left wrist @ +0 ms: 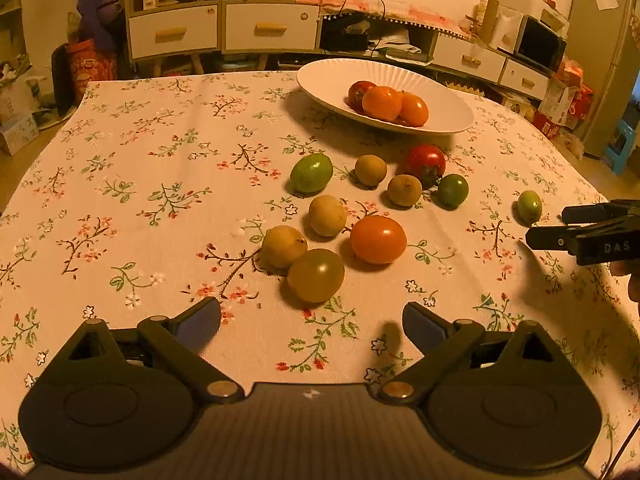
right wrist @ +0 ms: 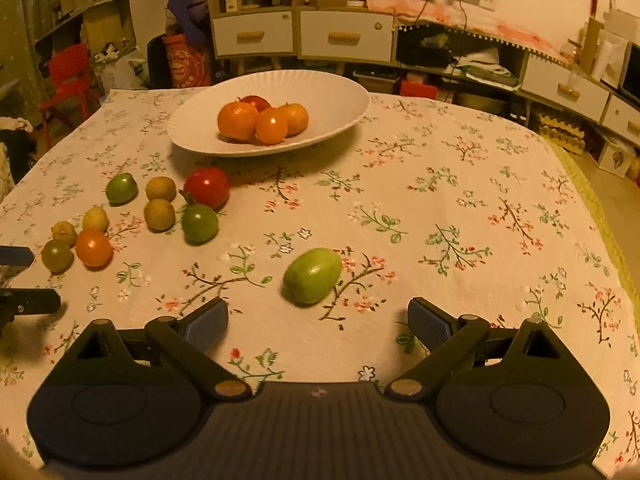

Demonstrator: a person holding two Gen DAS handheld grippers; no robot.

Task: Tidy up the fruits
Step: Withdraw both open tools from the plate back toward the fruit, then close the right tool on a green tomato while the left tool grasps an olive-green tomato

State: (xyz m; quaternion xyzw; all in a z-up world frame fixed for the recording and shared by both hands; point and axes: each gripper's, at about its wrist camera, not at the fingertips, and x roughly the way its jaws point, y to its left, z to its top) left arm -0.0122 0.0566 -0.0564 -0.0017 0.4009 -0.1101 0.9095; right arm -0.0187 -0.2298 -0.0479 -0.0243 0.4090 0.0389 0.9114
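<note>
Fruit is lying loose on the floral tablecloth (right wrist: 460, 208), mostly clustered just left of and nearer than the white plate (right wrist: 340, 92), which is holding orange fruits (right wrist: 256, 122). One green oval fruit (right wrist: 313, 275) is sitting apart, nearer than the plate, its long axis tilting up toward the right. Right gripper (right wrist: 318, 322) is hovering just short of it, fingers spread wide. Left gripper (left wrist: 311, 320) is likewise gaping before an olive fruit (left wrist: 316, 275). Right of the plate, bare cloth is running to the table edge.
</note>
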